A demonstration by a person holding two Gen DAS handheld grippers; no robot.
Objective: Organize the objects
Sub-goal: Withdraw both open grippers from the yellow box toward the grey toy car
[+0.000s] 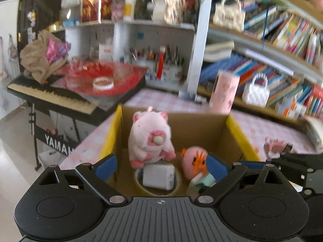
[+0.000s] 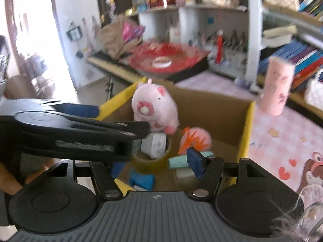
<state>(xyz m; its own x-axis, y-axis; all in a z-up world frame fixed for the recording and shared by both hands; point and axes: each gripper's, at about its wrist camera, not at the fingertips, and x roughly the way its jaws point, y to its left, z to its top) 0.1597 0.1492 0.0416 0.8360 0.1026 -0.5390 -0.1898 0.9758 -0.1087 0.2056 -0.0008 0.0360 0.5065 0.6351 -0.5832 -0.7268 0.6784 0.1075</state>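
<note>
An open cardboard box (image 1: 201,125) with yellow-edged flaps stands on the pink checked table. Inside it a pink plush pig (image 1: 149,135) sits upright. Beside the pig are a round pink plush with orange marks (image 1: 191,161) and a white block (image 1: 158,176) resting in a tape roll (image 1: 175,189). The right wrist view also shows a teal roll (image 2: 179,161) and a blue item (image 2: 141,179) on the box floor. My left gripper (image 1: 161,168) hovers over the box's near edge, open wide and holding nothing. My right gripper (image 2: 156,166) is open beside it, empty; the left gripper's black body (image 2: 60,129) hides its left finger.
A pink cylinder (image 1: 224,90) stands on the table behind the box. To the left a keyboard (image 1: 50,96) carries a red dish (image 1: 105,78). Bookshelves (image 1: 272,40) fill the right side. A cartoon print (image 2: 315,171) marks the tablecloth at right.
</note>
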